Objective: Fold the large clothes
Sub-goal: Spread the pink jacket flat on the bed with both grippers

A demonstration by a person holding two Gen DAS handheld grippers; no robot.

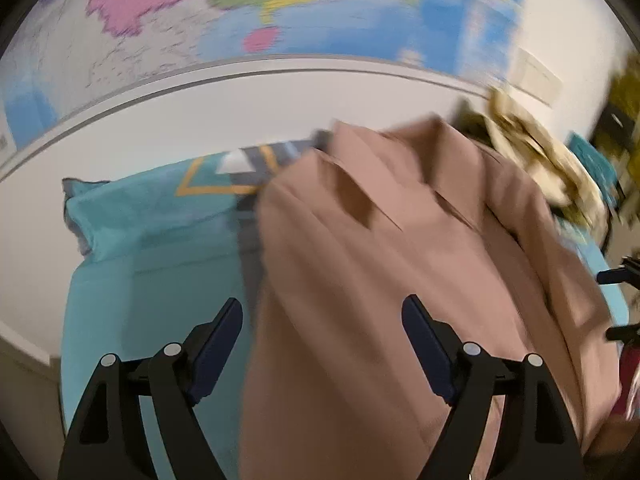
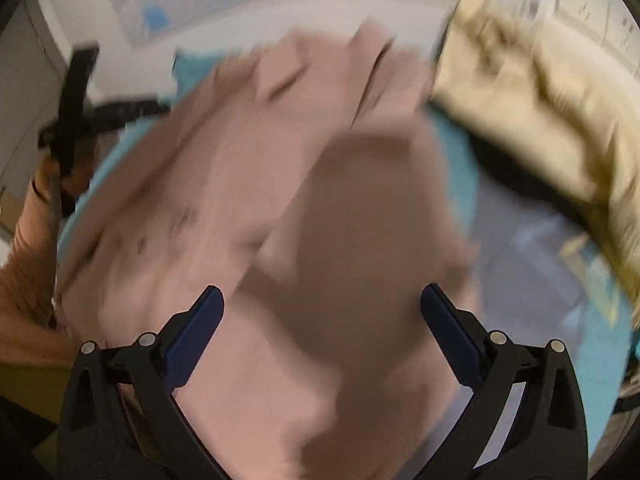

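Note:
A large dusty-pink garment [image 1: 400, 248] lies spread on the bed with its collar toward the wall. My left gripper [image 1: 322, 312] hangs open above its left edge, nothing between the pads. The same pink garment [image 2: 304, 216] fills the right wrist view, blurred, with a fold of it lying below the jaws. My right gripper [image 2: 322, 300] stands wide open over it and the pads touch no cloth. The left gripper [image 2: 76, 112] shows as a dark blurred shape at the left of the right wrist view, held by a hand [image 2: 28, 280].
A turquoise bedsheet [image 1: 152, 272] covers the bed, with a matching pillow [image 1: 132, 208] at the wall. A crumpled beige-and-olive cloth [image 2: 532, 120] lies at the right of the garment. A coloured map [image 1: 260, 12] hangs on the white wall behind.

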